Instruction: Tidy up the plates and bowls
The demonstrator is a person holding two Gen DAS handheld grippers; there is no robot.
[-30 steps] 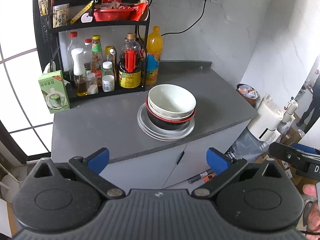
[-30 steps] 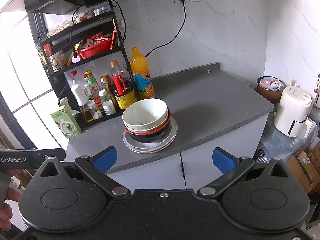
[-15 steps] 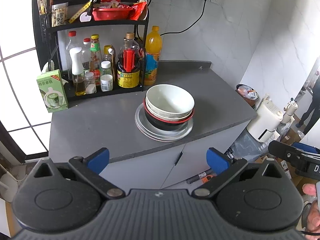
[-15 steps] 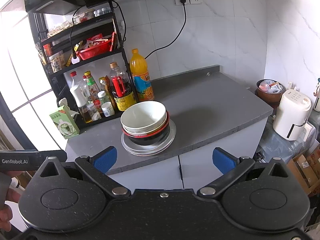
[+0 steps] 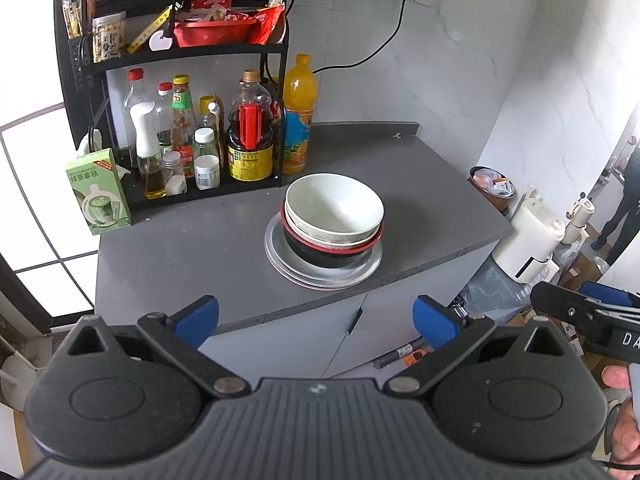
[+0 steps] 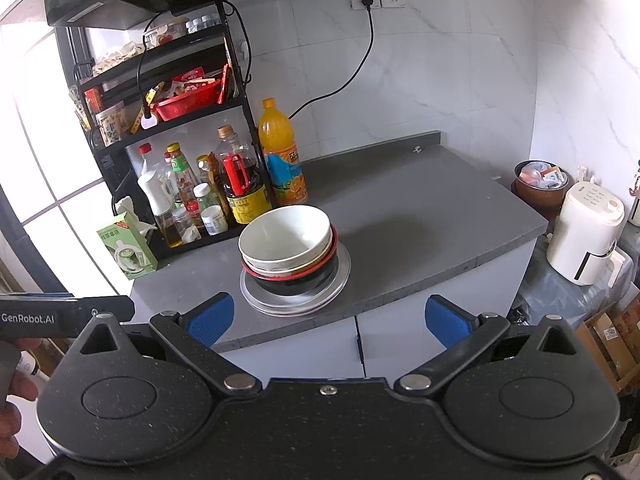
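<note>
A grey kitchen desk (image 5: 180,248) carries a white bowl (image 5: 334,206) nested in a red-rimmed black bowl (image 5: 332,256) on stacked metal plates (image 5: 320,276), beside a bottle rack (image 5: 176,60), while the left gripper (image 5: 316,318) and right gripper (image 6: 326,318) hover before it, both wide open and empty.

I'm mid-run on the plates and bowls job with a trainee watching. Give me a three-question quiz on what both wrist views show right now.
1. True or false: the white bowl sits on top of the stack.
2. What lies at the bottom of the stack? A) metal plates B) a cutting board C) a towel
3. Fill in: the left gripper and right gripper are both ____, holding nothing.

Key: 1 true; 2 A; 3 open. The red-rimmed black bowl sits between the white bowl and the plates, on the grey countertop.
</note>
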